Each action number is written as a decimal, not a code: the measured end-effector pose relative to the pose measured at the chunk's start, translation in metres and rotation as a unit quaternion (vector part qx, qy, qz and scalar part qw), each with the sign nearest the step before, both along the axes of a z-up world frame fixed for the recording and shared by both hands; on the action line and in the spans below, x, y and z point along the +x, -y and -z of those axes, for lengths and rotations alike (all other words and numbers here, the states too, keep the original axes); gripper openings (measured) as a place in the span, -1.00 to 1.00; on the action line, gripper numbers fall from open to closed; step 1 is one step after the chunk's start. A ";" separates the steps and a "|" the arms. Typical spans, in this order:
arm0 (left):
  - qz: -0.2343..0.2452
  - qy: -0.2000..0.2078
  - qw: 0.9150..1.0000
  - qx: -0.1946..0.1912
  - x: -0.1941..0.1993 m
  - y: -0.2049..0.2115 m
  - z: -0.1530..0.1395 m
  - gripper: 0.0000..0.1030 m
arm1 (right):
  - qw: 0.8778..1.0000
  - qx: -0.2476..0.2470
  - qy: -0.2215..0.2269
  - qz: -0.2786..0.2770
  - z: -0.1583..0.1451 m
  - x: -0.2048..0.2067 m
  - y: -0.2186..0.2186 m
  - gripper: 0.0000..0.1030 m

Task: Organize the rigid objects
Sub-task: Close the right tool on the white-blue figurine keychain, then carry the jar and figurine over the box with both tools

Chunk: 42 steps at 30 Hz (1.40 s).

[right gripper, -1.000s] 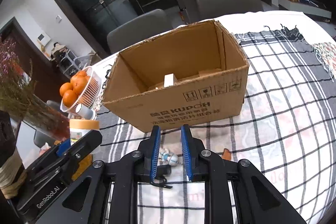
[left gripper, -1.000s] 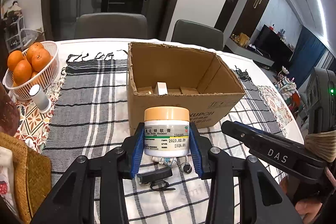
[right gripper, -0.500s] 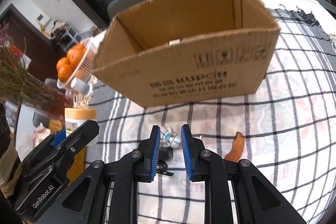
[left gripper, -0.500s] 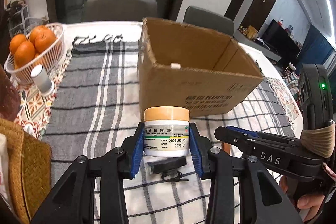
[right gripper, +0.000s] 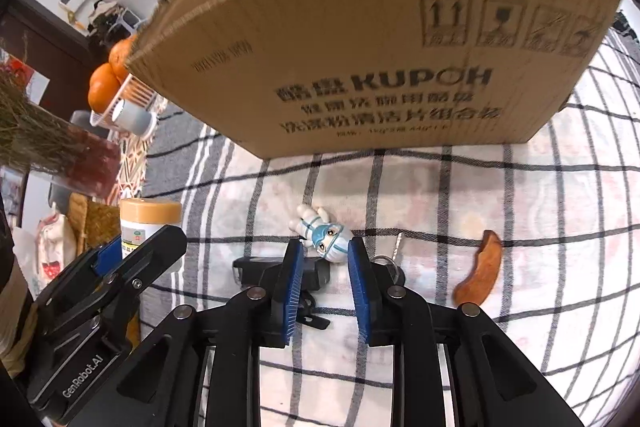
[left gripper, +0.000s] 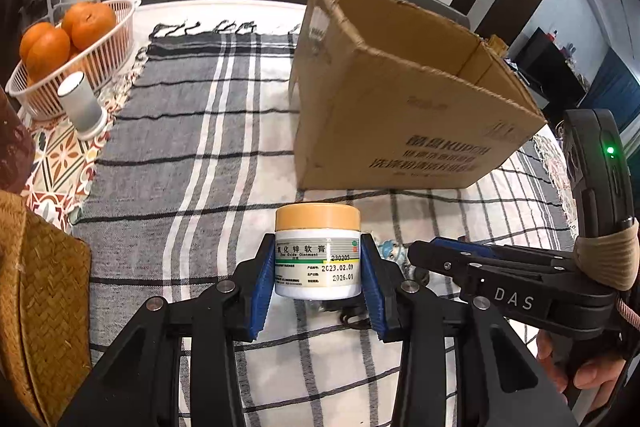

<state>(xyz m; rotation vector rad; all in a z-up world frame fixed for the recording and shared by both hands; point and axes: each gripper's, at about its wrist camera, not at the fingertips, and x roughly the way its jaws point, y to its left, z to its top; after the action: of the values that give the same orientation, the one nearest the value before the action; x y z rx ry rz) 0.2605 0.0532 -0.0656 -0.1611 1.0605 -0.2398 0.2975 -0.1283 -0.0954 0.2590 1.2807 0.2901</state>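
My left gripper [left gripper: 318, 277] is shut on a white ointment jar with an orange lid [left gripper: 317, 251], held in front of the open cardboard box [left gripper: 400, 99]; the jar also shows in the right wrist view [right gripper: 148, 223]. My right gripper [right gripper: 323, 267] is open, low over the checked cloth, its blue pads on either side of a small white and blue figurine keychain [right gripper: 322, 233]. A black oblong object [right gripper: 256, 269] lies under its left finger. A brown curved piece [right gripper: 480, 273] lies to the right. The box [right gripper: 360, 59] stands just beyond.
A white basket of oranges [left gripper: 68, 43] and a small grey cylinder [left gripper: 82, 107] stand at the far left. A woven mat [left gripper: 44, 291] lies at the left edge. A vase of dried stems [right gripper: 60, 155] stands to the left. Chairs stand behind the table.
Both grippers have dropped lower and closer to the table; the box now looms larger. The right gripper has opened wider and come down around the figurine. The left keeps hold of the jar.
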 end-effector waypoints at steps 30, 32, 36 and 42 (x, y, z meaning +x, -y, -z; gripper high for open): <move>-0.016 -0.040 0.999 0.005 0.011 -0.012 0.031 -0.24 | 0.999 -0.018 -0.029 -0.036 0.045 0.021 -0.028 -0.36; -0.014 -0.038 0.999 0.008 0.010 -0.011 0.030 -0.24 | 0.999 -0.015 -0.024 -0.033 0.044 0.019 -0.027 -0.36; -0.010 -0.028 0.999 0.012 0.006 -0.006 0.025 -0.24 | 1.000 -0.012 -0.007 -0.022 0.036 0.013 -0.017 -0.36; 0.000 -0.012 1.000 0.008 0.004 0.005 0.012 -0.24 | 0.999 -0.020 0.030 0.000 0.012 0.003 0.000 -0.36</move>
<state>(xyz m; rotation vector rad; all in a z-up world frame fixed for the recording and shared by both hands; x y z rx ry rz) 0.2643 0.0477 -0.0771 -0.1508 1.0853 -0.2301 0.3002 -0.1284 -0.1072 0.2158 1.2266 0.2706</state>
